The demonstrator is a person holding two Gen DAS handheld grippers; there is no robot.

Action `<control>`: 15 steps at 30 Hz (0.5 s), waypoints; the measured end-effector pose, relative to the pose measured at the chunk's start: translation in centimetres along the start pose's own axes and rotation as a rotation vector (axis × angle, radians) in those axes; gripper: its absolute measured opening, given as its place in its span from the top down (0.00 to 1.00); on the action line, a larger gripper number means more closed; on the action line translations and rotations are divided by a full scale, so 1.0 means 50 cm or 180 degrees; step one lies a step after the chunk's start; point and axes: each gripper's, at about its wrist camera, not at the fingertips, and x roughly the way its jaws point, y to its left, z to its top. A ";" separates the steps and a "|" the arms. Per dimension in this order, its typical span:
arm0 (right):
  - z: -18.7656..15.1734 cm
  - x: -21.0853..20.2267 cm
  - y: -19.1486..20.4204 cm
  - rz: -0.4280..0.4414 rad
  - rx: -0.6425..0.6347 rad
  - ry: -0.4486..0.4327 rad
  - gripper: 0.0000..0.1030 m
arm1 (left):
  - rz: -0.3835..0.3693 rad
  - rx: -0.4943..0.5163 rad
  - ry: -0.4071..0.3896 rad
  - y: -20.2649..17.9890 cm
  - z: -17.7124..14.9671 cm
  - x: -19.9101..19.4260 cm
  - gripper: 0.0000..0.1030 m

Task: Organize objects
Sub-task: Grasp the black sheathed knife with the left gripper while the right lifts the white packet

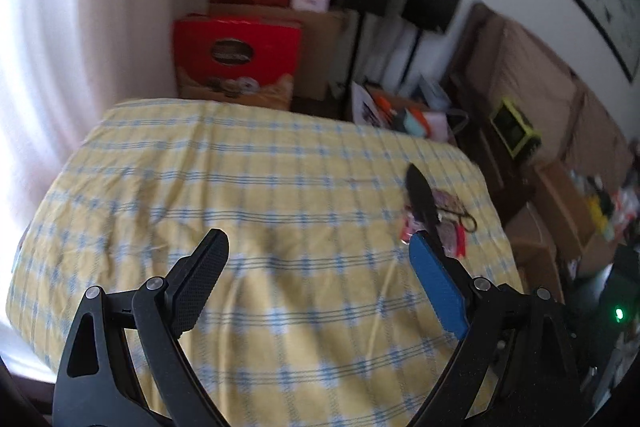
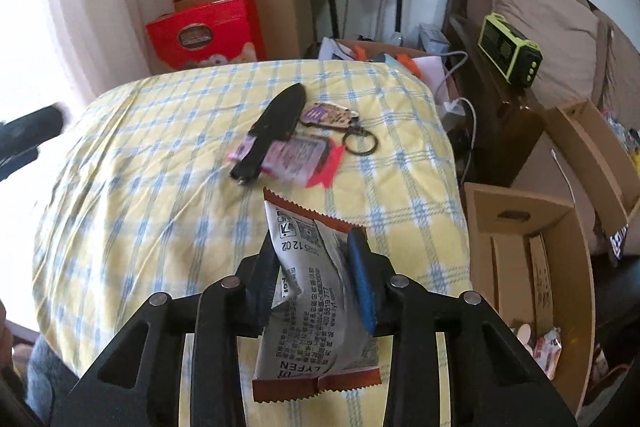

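Left wrist view: left gripper (image 1: 318,247) jaws wide apart, nothing between them, above the yellow checked cloth (image 1: 208,179).

Right wrist view: right gripper (image 2: 314,247) clamped on a white snack packet (image 2: 308,291). Black knife (image 2: 276,127), pink packet (image 2: 300,157) and keyring (image 2: 360,141) lie clustered farther back on the cloth.

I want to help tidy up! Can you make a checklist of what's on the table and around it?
Surface: yellow checked tablecloth, wrinkled.
Job's things: snack packet held; black sheath, pink packet, keychain lying together.
Clutter: nothing seen.
Grippers: right gripper shut on the packet; left gripper open, empty.
Cables: white cable beside the table.
Surroundings: open cardboard box, red boxes, green radio.
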 end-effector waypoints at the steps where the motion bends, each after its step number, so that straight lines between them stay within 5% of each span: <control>1: -0.005 -0.004 0.001 0.0041 -0.0005 -0.0024 0.62 | -0.0007 0.0039 0.0041 -0.011 0.002 0.011 0.12; 7: -0.012 -0.036 -0.017 0.0389 0.0125 -0.0203 0.45 | -0.0082 0.0066 0.0257 -0.048 0.027 0.086 0.12; 15: -0.008 -0.093 -0.056 0.0604 0.0304 -0.0407 0.39 | -0.0309 0.0276 0.0651 -0.124 0.043 0.187 0.12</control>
